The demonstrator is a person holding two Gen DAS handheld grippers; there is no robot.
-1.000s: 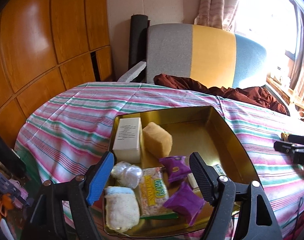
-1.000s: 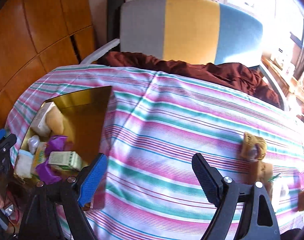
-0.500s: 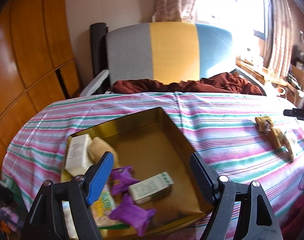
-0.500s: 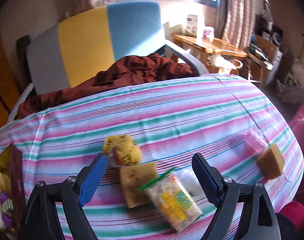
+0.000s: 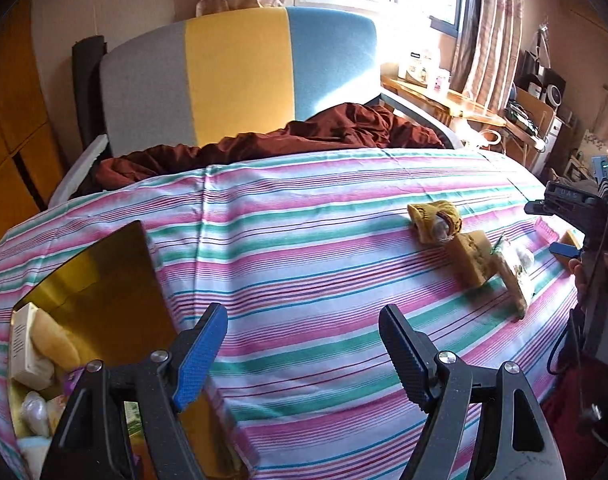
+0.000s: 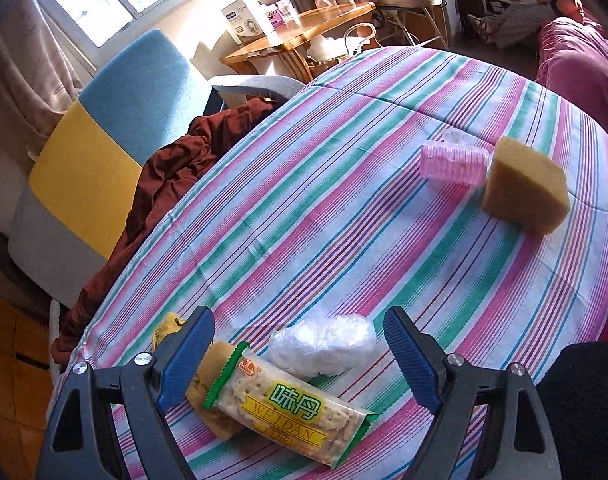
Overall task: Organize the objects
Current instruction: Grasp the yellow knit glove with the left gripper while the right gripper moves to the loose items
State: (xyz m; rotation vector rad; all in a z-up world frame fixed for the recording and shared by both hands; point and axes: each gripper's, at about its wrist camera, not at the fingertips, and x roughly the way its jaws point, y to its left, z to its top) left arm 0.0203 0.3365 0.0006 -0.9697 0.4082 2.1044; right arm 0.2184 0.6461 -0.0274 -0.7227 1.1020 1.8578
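Note:
My right gripper (image 6: 300,334) hangs open over a cracker packet (image 6: 290,402) with green ends, which lies across a tan sponge (image 6: 210,394). A clear plastic wrap ball (image 6: 323,344) sits between its fingers on the striped cloth, untouched. Farther right lie a pink hair roller (image 6: 453,166) and a second tan sponge (image 6: 523,186). My left gripper (image 5: 304,330) is open and empty above bare cloth. To its left stands the gold tin box (image 5: 108,272), holding a white carton (image 5: 22,340) and other small items. A yellow crumpled item (image 5: 435,220) lies at the right.
The round table has a striped cloth (image 5: 304,248). Behind it stands a grey, yellow and blue chair (image 5: 240,76) with a dark red cloth (image 5: 304,136) on the seat. A wooden side table (image 6: 300,34) stands by the window. The right gripper's body (image 5: 579,216) shows at the right edge.
Both grippers swung right across the table. The left view left the tin box for bare cloth. The right view rolled and came down over the cracker packet and wrap ball.

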